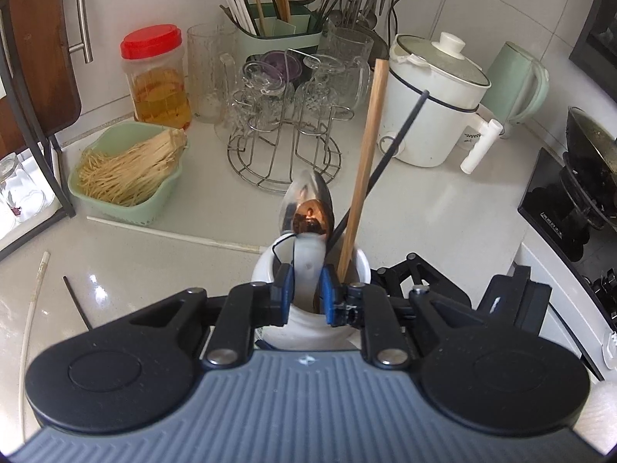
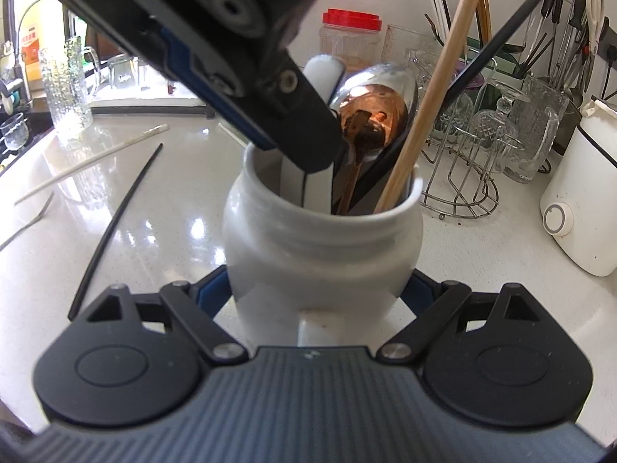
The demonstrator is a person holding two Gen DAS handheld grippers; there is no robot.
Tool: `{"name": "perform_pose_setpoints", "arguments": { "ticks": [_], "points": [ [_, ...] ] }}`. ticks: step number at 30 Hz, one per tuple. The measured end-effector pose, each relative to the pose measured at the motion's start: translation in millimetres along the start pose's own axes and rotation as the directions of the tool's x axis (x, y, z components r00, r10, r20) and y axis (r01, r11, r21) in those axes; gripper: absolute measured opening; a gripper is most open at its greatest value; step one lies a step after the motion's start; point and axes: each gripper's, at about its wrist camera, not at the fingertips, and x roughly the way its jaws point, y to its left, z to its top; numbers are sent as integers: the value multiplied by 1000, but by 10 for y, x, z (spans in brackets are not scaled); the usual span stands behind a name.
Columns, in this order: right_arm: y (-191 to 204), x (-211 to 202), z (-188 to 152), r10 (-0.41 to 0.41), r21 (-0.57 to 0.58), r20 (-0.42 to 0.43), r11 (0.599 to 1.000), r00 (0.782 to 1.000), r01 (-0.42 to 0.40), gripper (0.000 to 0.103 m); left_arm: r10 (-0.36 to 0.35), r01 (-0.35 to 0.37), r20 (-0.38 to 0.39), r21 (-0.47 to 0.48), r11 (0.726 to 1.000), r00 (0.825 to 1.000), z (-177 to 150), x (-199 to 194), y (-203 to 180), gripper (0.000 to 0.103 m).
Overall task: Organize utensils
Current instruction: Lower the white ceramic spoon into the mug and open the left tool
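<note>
Spoons [image 2: 380, 115], chopsticks [image 2: 432, 108] upright in white jar [image 2: 324, 247]

Behind stand a red-lidded jar [image 1: 154, 77], a glass rack [image 1: 283, 131], a white cooker [image 1: 432, 104] and what looks like noodles [image 1: 127, 169].

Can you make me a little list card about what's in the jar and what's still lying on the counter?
Jar: white jar, held by the right gripper
Inside it: copper spoon, silver spoon, wooden chopstick, black chopstick
At the mouth: white spoon, standing in the jar inside the left gripper
Lying on the counter: loose black chopstick, white chopstick, fork
</note>
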Motion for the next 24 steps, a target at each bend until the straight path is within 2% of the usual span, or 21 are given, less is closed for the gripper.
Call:
{"name": "perform_pose_setpoints", "arguments": {
  "ticks": [3, 15, 24],
  "points": [
    [4, 2, -2, 1, -1, 0, 1000, 1000, -1, 93, 0, 0, 7, -11, 1000, 1000, 22, -56, 24, 36],
    [23, 8, 8, -9, 0, -5, 1000, 1000, 9, 93, 20, -19, 58, -26, 1000, 998, 17, -508, 148, 36],
    [41, 20, 36, -18, 9, -9, 1000, 1000, 18, 93, 112, -105, 70, -96, 990, 991, -197, -831, 519, 36]
  ]
}}
